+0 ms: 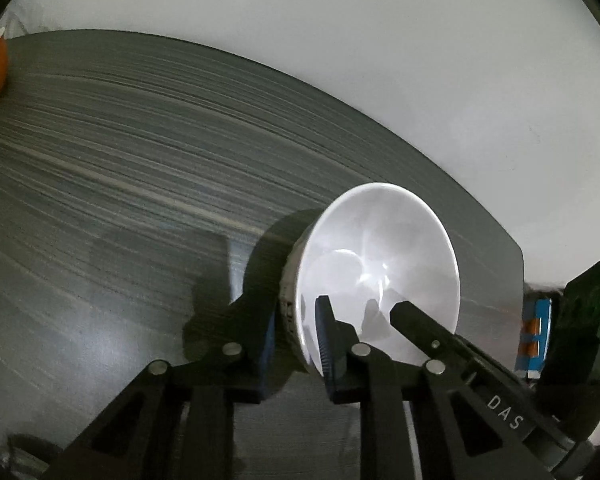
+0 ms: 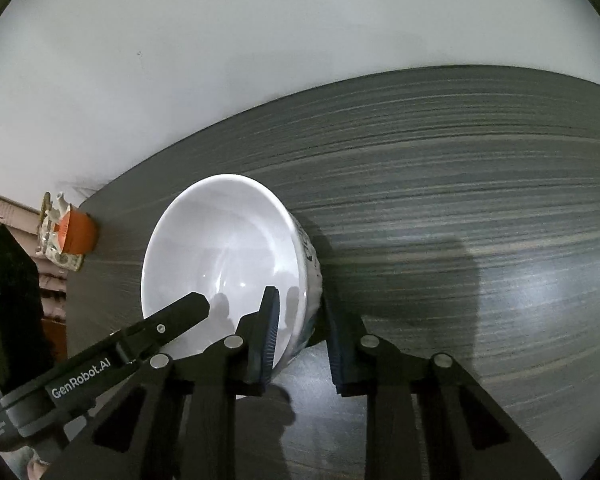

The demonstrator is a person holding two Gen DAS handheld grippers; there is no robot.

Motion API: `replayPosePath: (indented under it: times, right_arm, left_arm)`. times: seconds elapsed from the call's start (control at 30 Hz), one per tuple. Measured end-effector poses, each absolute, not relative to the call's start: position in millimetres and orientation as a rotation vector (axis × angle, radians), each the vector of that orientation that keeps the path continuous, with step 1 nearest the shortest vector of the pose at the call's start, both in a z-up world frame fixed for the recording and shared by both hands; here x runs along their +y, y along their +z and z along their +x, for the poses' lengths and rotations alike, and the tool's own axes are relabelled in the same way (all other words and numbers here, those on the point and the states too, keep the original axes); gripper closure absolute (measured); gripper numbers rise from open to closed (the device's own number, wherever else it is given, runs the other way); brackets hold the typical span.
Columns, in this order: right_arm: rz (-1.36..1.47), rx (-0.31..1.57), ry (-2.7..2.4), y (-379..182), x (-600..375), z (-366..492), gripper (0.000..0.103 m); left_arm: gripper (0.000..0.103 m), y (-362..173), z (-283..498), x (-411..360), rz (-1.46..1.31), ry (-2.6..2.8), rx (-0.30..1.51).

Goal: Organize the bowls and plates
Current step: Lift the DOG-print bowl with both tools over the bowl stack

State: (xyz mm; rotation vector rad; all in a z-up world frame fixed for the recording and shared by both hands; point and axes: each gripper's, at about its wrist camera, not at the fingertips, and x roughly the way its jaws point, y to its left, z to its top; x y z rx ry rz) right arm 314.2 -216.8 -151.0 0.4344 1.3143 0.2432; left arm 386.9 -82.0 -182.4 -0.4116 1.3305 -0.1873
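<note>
Right up close: 1 white bowl (image 1: 380,240), upright on a dark grey table (image 1: 140,160) with thin pale stripes like wood. Sits near a rounded corner of that table, close to the edge. Shiny and bare inside, with a dark print on its outer side.

Behind the table, only a plain white wall (image 1: 340,40). Gleams a little where the light hits the tabletop, with dark shadows of the tools beside the bowl. Far off at another corner, 1 small orange tub (image 2: 78,232) with some crumpled wrappers (image 2: 52,240) next to it.

Gripped from 2 sides. Left gripper (image 1: 296,308) closed on the rim, 1 finger inside the bowl and 1 outside, the bowl's side pinched between the blue pads. Right gripper (image 2: 300,300) clamped the same way on the opposite side of the rim, 1 finger in, 1 out. Both pointing steeply down.

Off past the table's edge, something blue and orange (image 1: 536,332), too blurry to tell.
</note>
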Motion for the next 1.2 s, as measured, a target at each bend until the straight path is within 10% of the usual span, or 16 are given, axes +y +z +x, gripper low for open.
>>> replayPosePath:
  times: [1.2]
  right_arm:
    - [0.499,1.129,0.204,-11,-269,105,0.081]
  left_arm:
    - [0.084,-40,159,-147,-0.214,-0.278,1.182]
